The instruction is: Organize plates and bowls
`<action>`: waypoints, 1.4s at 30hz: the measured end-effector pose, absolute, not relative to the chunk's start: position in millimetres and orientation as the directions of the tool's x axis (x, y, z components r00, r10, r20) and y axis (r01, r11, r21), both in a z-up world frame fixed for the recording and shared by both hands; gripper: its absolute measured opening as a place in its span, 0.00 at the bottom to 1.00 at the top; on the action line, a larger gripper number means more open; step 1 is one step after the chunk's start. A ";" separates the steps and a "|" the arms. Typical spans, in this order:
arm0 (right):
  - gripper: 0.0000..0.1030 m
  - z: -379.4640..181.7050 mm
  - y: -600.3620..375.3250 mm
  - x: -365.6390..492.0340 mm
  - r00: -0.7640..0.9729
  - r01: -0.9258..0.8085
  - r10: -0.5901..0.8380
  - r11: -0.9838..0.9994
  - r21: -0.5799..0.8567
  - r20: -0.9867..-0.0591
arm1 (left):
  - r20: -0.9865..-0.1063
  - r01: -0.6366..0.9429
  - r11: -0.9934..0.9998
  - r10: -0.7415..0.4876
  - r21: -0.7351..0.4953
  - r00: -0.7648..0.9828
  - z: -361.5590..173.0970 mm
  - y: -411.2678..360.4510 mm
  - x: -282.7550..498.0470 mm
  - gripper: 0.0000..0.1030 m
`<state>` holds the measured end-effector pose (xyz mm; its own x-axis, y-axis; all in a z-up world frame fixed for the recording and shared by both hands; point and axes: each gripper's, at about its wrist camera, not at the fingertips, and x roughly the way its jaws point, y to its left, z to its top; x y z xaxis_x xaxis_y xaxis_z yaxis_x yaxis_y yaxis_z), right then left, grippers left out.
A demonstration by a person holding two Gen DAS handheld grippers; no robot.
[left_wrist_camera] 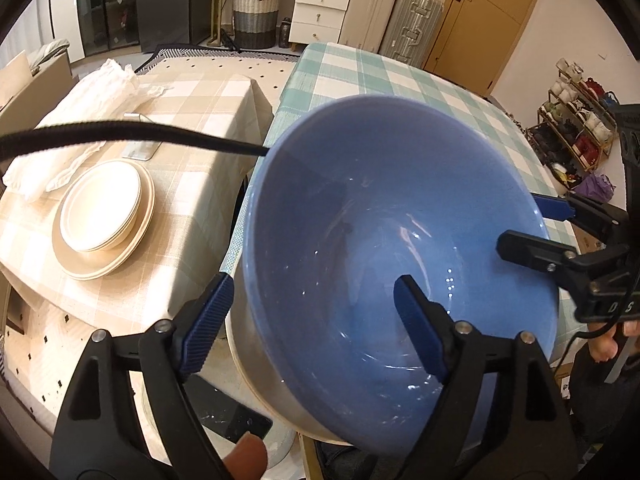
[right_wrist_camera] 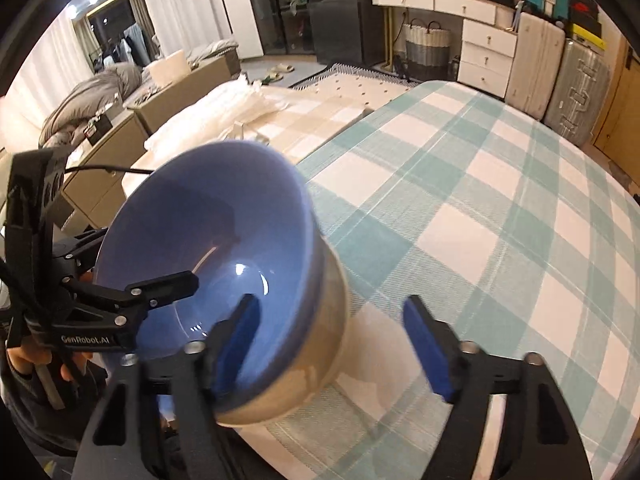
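While the blue bowl (left_wrist_camera: 400,248) sits at the near left edge of the green checked table (left_wrist_camera: 400,76), both grippers straddle its rim with jaws spread and no pad pressing on the wall. In the left wrist view the left gripper (left_wrist_camera: 316,324) has 1 finger outside the rim at 8 o'clock and 1 inside the basin at 5 o'clock. The right gripper (right_wrist_camera: 332,344) likewise has 1 finger inside the bowl and 1 outside over the cloth, at the 3 o'clock side of the bowl. Both are released, so the bowl rests on its own, its base appearing to reach the table edge.

The stack of 2 cream plates (left_wrist_camera: 104,220) lies on the beige checked table (left_wrist_camera: 192,184), at 9 o'clock from the bowl and well apart from it.

Judged step: set-down of the bowl is complete. Next move: withdraw both grippers clear of the rim without tipping the bowl.
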<state>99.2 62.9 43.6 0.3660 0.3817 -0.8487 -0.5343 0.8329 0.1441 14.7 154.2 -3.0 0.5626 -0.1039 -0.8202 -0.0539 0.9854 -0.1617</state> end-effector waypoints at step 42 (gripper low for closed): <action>0.91 38.3 -18.4 6.0 0.788 -0.333 0.301 0.942 0.039 -0.538 | -0.562 0.159 0.972 -0.230 -0.174 0.794 -3.4 146.6 -25.1 0.98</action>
